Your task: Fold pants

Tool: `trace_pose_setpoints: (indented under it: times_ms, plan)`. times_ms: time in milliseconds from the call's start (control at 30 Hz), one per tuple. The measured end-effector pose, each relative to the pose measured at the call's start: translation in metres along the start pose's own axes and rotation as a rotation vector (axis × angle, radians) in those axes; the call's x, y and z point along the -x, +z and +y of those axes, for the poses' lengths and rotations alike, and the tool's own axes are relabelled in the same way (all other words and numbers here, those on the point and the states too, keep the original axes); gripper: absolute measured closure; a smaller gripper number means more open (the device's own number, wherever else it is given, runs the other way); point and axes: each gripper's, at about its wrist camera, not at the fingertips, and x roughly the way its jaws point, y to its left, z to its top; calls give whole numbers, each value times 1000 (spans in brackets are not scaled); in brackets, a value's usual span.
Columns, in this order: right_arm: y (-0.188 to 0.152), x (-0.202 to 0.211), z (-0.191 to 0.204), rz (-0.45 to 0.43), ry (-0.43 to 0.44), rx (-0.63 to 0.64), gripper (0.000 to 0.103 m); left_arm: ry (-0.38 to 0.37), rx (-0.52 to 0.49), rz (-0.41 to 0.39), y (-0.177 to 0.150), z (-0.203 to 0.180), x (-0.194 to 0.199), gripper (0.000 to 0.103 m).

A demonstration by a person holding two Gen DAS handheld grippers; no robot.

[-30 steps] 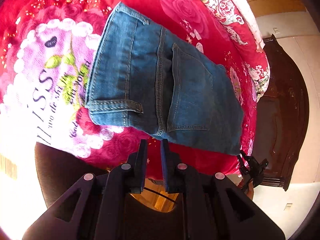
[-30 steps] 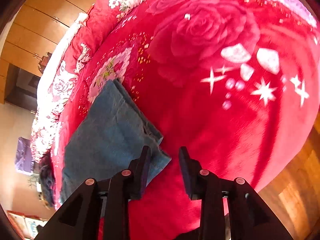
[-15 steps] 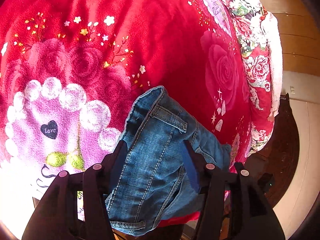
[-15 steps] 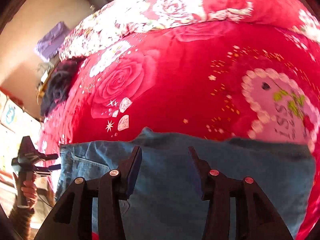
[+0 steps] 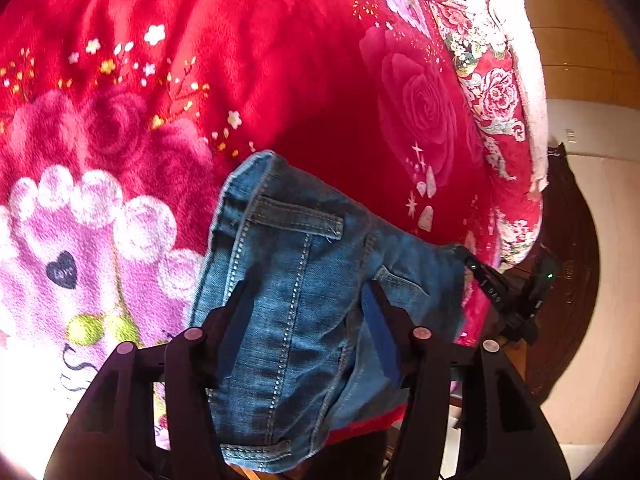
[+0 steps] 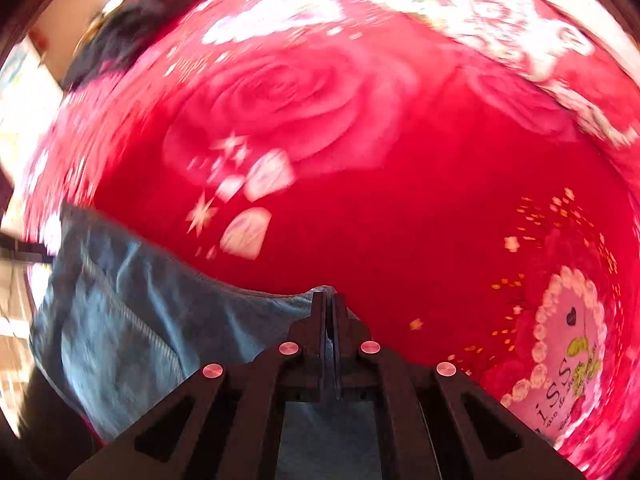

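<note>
Two claws are on the jeans (image 5: 304, 300) now, where half a second ago both merely stood open over the denim. The left claw (image 5: 308, 292) straddles the folded waistband end; its jaws have just been closing a little, and denim fills the gap, though I cannot tell whether the pads press it. A second ago that claw was nearly shut and short of the jeans altogether. The right claw (image 6: 329, 300) has snapped closed, pinching a raised edge of the jeans (image 6: 160, 320), which trail away to its left; that view is blurred. Everything lies on a red blanket (image 5: 280, 60) printed with roses and a pink heart ringed in white, spread over a bed. Beyond the claws to the right stand a dark wooden piece of furniture (image 5: 568, 240) and pale floor.
</note>
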Motion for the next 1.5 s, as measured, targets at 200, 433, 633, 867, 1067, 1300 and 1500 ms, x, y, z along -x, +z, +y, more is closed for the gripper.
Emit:
trace_pose_setpoints:
  times_ms: [200, 433, 633, 867, 1067, 1300, 1500]
  plan:
    - [-8, 1, -21, -31, -4, -193, 96, 4, -19, -48, -18, 2, 32, 68]
    - [-58, 39, -65, -137, 107, -424, 76, -222, 37, -2, -96, 19, 67, 39]
    - [-130, 58, -115, -134, 77, -597, 76, -224, 189, 91, -111, 39, 20, 39]
    - [-271, 106, -186, -142, -24, -861, 56, -169, 159, 16, -94, 27, 27, 39]
    - [-359, 89, -192, -125, 105, -1021, 62, -69, 118, -9, -84, 14, 12, 51]
    - [-354, 113, -172, -356, 136, -1002, 96, 44, -113, -191, -77, -31, 36, 93]
    - [-383, 89, -167, -236, 64, -1004, 83, 169, -66, -83, -87, 25, 1, 89]
